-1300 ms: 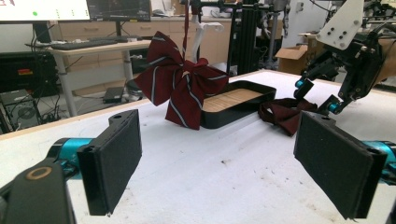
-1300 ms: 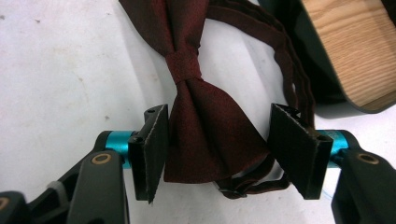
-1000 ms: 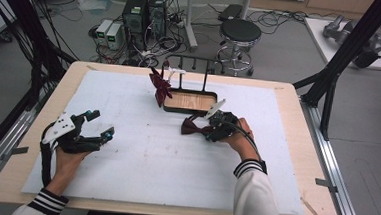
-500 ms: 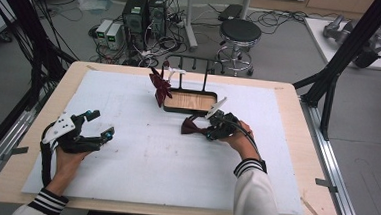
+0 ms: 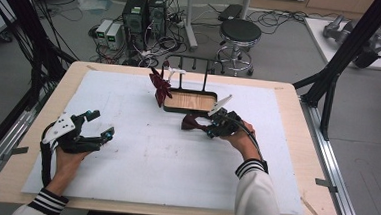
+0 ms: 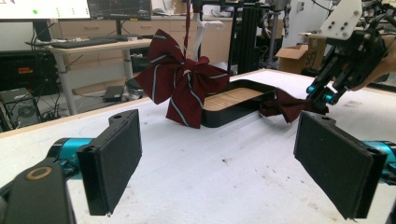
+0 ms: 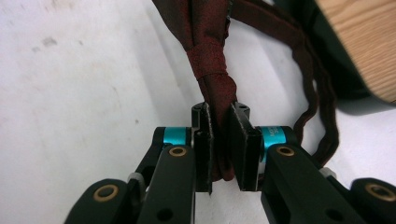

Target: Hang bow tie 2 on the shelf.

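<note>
**Second bow tie pinched, rack next**

My right gripper (image 7: 219, 140) has its jaws pressed together on the plain dark red bow tie (image 7: 210, 70), gripping it just below the wrapped knot; its strap (image 7: 322, 107) loops away to the side. In the high view that bow tie (image 5: 193, 122) lies on the white foam board (image 5: 139, 174) just in front of the wood-floored tray (image 5: 191, 101), and my right gripper (image 5: 212, 128) sits low over it. My left gripper (image 5: 97, 127) rests well apart on the left of the board, jaws spread wide and holding nothing; its two black pads (image 6: 112, 163) frame bare foam.

I judge the step in hand to be the pick-up: the grip is made, the lift has not begun. A striped bow tie (image 6: 182, 88) already hangs from the rack (image 5: 191, 67) that rises at the tray's back edge, so I take the plain one to be bound for the same place. The next move calls for a clean lift without letting the strap snag on the tray's rim, then carrying the loop up to a free peg. The pinch is on soft cloth, so it could slip if I swing it fast.

The foam board is scuffed and speckled and lies on a pale wooden table (image 5: 289, 93). Beyond it stand a round stool (image 5: 239, 33), computer boxes (image 5: 144, 12) with tangled cables on a grey floor, and black frame posts at either side.
</note>
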The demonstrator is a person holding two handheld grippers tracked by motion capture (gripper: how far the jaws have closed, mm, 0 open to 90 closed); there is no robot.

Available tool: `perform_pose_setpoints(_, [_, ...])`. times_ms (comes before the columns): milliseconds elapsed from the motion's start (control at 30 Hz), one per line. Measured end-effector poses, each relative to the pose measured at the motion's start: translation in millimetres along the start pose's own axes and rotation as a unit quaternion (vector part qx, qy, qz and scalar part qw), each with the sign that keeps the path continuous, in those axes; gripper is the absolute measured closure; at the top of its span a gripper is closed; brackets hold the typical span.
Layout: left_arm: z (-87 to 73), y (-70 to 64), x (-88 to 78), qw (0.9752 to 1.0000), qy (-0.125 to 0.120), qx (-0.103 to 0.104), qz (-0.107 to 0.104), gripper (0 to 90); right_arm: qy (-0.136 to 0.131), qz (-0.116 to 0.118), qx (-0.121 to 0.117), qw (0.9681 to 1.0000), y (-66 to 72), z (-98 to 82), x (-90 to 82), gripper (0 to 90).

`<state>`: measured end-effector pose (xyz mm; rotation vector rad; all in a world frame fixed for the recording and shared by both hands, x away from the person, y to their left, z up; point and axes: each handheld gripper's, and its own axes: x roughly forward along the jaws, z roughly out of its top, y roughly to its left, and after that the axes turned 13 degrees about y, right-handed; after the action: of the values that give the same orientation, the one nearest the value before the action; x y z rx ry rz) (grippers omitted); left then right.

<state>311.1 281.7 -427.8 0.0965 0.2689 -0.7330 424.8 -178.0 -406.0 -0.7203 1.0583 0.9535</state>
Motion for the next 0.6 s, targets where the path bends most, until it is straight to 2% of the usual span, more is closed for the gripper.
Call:
perform_pose_setpoints(267, [-0.4,-0.5,0.6,1.0000,0.003,0.001,-0.003,15.6,-0.063,-0.007,0.011,0.9979,-2.0,-3.3,-16.1,80.8])
perform_pose_setpoints(433, [-0.5,-0.4,0.3,1.0000,0.002,0.002,-0.001,15.6,-0.114,-0.010,0.034,0.9929,-5.1,-7.6,-27.3,80.7])
perform_pose_setpoints(467, [-0.5,-0.3,0.2,1.0000,0.002,0.002,-0.001,15.7,-0.122,-0.017,0.039,0.9917,-5.3,-8.2,-30.0,80.7])
perform_pose_setpoints(533, [-0.6,-0.2,0.5,1.0000,0.002,0.002,-0.003,15.7,-0.136,-0.022,0.055,0.9890,-5.6,-9.4,-33.9,80.7])
perform_pose_setpoints(600, [-0.7,-0.6,0.6,1.0000,0.004,0.002,-0.004,15.7,-0.144,-0.027,0.059,0.9875,-6.2,-10.9,-36.7,80.7])
